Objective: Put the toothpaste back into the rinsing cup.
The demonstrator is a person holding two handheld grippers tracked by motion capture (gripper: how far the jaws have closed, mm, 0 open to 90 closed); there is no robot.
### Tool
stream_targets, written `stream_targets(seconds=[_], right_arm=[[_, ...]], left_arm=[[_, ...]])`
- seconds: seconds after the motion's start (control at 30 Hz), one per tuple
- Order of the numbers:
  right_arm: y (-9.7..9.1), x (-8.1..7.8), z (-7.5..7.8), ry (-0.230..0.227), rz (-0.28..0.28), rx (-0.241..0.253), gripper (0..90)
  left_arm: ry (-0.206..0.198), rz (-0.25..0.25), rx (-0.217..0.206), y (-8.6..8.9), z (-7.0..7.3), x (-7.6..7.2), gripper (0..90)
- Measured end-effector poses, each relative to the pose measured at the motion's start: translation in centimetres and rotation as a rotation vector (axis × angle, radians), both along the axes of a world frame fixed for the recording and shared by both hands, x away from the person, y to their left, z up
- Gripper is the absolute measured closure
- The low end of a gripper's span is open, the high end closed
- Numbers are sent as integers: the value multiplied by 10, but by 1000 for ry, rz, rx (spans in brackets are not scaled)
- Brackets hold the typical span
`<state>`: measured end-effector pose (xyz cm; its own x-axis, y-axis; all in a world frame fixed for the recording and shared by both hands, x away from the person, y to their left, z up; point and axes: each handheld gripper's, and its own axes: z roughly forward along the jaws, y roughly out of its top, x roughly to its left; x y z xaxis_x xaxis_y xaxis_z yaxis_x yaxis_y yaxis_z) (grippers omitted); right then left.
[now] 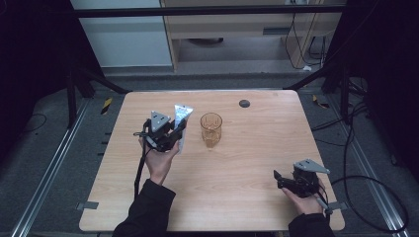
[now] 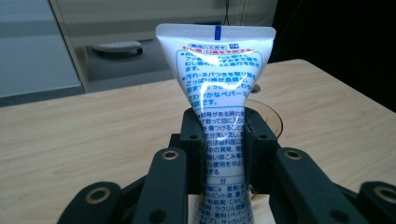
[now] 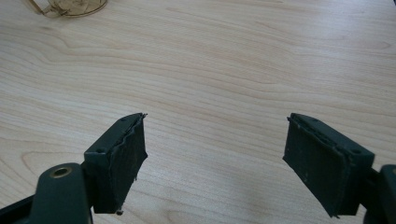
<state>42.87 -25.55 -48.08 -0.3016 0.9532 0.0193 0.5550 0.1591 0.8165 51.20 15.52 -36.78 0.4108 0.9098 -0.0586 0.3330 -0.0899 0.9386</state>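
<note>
The left hand-held gripper (image 1: 174, 132) grasps the tube (image 2: 219, 112) mid-body, upright, just left of the glass (image 1: 211, 129). The right hand-held gripper (image 3: 215, 158) rests released. Squeezed soft, the tube could slip or knock the glass over.

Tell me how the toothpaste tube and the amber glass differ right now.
The toothpaste tube is white, opaque and covered in blue print; the amber glass is see-through and plain. The tube is clamped in the left gripper, crimped end up, while the glass stands untouched on the table. The tube is flat, the glass round. Both are upright.
</note>
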Motion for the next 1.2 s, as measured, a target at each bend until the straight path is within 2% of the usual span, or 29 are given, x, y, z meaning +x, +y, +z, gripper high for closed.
stream_targets(seconds=[0.33,0.83,1.2], right_arm=[[1,0,0,-6,6,2,205],[1,2,-1,-13,9,4,204],[2,2,-2,-19,16,8,200]], left_arm=[[-62,32,-31,-20,12,13,726],[-82,37,-87,-45,14,44,726],[-103,47,-83,-60,15,58,726]])
